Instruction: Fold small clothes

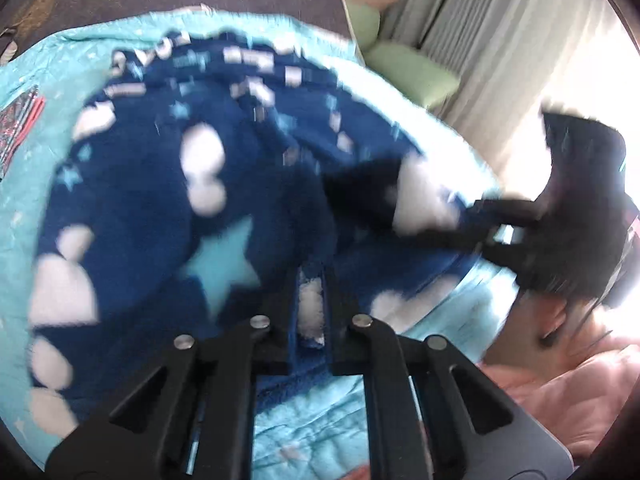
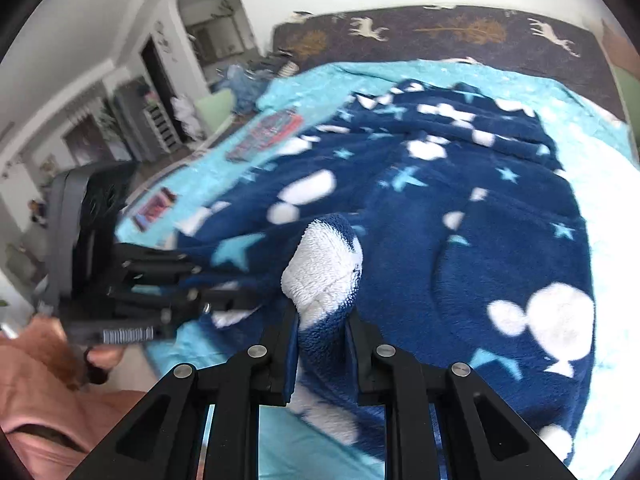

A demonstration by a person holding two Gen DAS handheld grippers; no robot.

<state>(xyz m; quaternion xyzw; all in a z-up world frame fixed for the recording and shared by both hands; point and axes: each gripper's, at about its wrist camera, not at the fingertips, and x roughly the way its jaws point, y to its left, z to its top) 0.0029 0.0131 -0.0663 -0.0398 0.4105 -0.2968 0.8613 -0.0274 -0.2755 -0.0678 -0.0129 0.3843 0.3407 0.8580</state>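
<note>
While both frames are smeared by motion blur, the main facts read clearly. A navy fleece garment (image 1: 248, 184), printed with white blobs and pale blue stars, lies spread and rumpled over a turquoise bedspread (image 1: 24, 168) on the bed, filling the centre of both wrist views.

At the bottom centre of the left wrist view, the left hand-held gripper (image 1: 311, 300) has its jaws drawn almost together on a thin fold of the fleece's near edge; a strip of white and navy pile shows in the narrow slot between the pads. At the bottom centre of the right wrist view, the right hand-held gripper (image 2: 323, 320) is pinched on a thicker bunch of the same fleece, and a white-and-navy tuft stands up above its fingertips.

Each hand-held gripper also appears in the other's view: the right one as a dark blurred shape at the right of the left wrist view, the left one at the left of the right wrist view, with its tips at the fleece's edge.

A dark headboard blanket with deer and tree figures (image 2: 460, 32) crosses the top of the right wrist view. Pale green cushions (image 1: 412, 72) and grey curtains (image 1: 500, 40) sit at the upper right of the left wrist view. Pink fabric (image 2: 36, 400) fills the lower left corner of the right wrist view.
</note>
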